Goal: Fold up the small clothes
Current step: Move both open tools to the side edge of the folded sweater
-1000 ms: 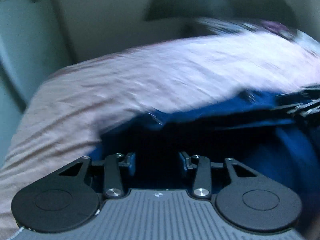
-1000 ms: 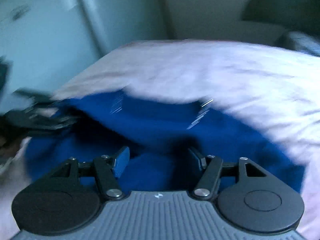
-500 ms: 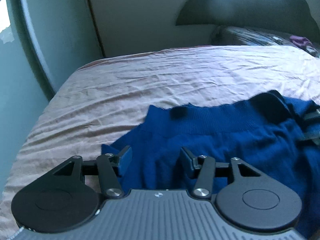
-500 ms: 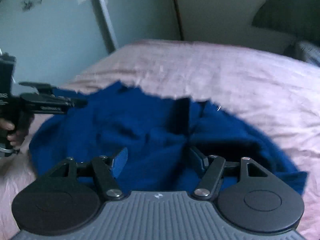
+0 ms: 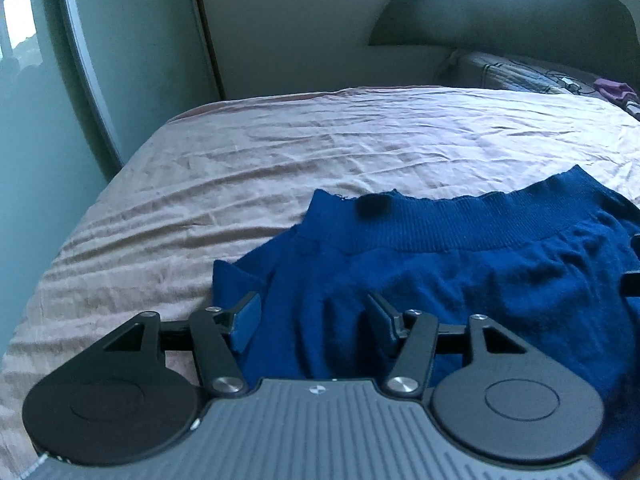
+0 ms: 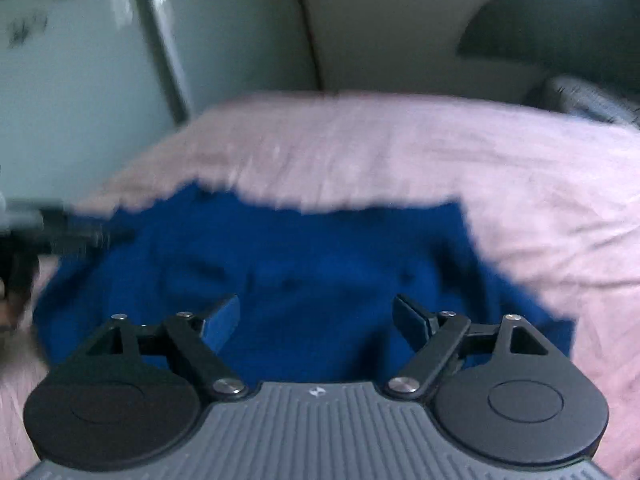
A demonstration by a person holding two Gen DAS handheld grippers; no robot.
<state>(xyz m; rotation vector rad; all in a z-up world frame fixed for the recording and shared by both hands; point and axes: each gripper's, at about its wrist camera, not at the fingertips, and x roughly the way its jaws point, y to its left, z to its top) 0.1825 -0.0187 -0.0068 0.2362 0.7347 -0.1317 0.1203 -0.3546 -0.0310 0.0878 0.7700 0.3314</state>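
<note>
A dark blue knitted garment (image 5: 460, 276) with a ribbed band along its far edge lies spread on a pink bed sheet (image 5: 280, 160). My left gripper (image 5: 314, 314) is open and empty, low over the garment's near left part. In the right wrist view the same garment (image 6: 304, 276) lies on the sheet (image 6: 520, 184), and my right gripper (image 6: 316, 320) is open and empty above its near edge. The left gripper's body (image 6: 52, 224) shows blurred at the far left of the right wrist view.
A headboard (image 5: 500, 12) and a patterned pillow (image 5: 516, 74) are at the far right end of the bed. A pale green wardrobe door (image 5: 48, 92) stands along the bed's left side. Small purple items (image 5: 612, 90) lie by the pillow.
The garment has gone from bunched and lifted to lying spread flat on the sheet. My right gripper's jaws have opened wider. Both grippers have drawn back a little.
</note>
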